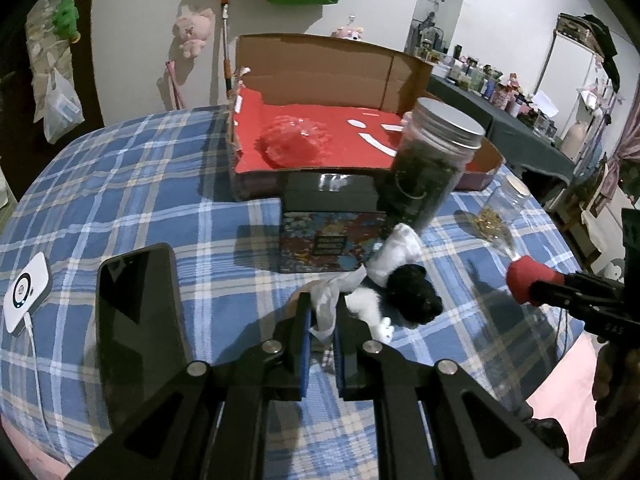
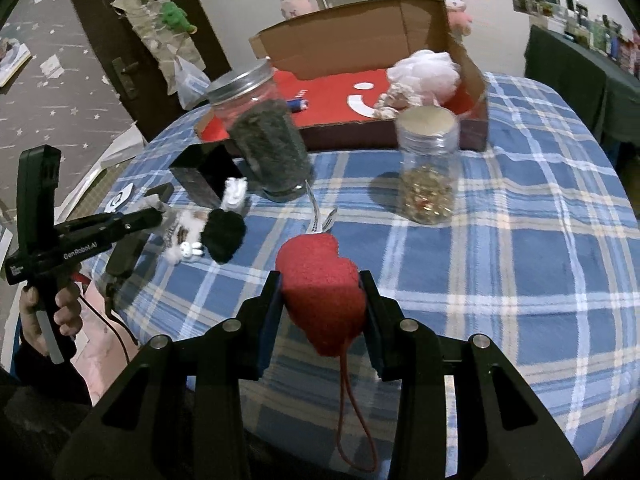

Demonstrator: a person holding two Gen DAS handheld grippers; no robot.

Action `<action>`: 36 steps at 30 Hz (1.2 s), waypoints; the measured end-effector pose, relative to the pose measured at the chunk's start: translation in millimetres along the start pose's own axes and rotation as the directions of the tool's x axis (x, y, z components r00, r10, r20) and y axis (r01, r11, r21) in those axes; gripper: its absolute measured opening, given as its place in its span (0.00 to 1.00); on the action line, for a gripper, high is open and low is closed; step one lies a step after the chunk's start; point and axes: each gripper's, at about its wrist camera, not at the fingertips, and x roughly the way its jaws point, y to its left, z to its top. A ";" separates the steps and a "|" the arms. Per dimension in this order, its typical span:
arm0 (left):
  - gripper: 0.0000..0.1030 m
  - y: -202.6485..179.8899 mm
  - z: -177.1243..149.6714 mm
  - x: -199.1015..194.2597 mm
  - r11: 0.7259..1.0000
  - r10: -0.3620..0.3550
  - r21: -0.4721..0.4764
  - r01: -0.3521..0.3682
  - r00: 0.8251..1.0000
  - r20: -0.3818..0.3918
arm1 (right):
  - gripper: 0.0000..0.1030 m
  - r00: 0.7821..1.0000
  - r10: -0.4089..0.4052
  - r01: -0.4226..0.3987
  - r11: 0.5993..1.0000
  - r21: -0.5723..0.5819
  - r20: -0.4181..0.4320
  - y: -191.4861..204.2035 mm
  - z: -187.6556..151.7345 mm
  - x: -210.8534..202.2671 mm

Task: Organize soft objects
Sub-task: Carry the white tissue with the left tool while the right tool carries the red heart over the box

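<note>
My left gripper (image 1: 321,312) is shut on the white ribbon tag (image 1: 326,300) of a small black-and-white plush toy (image 1: 400,284) lying on the plaid tablecloth; the toy also shows in the right wrist view (image 2: 212,232). My right gripper (image 2: 322,284) is shut on a red plush heart (image 2: 324,292) with a red loop cord, held above the cloth; the heart shows at the right of the left wrist view (image 1: 528,280). An open cardboard box (image 2: 360,32) with a red floor stands at the back, holding a pale mesh pouf (image 2: 424,72).
A tall jar of dark leaves (image 1: 428,168) stands next to a black box (image 1: 332,196) and a patterned box (image 1: 320,244). A smaller clear jar (image 2: 428,168) stands right. A phone (image 1: 136,328) and a white charger (image 1: 26,292) lie left.
</note>
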 end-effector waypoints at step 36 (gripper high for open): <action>0.09 37.7 50.0 7.8 0.995 0.100 0.006 -0.101 0.995 0.024 | 0.34 0.979 -0.192 0.184 0.976 0.115 0.061 -83.1 22.2 -36.2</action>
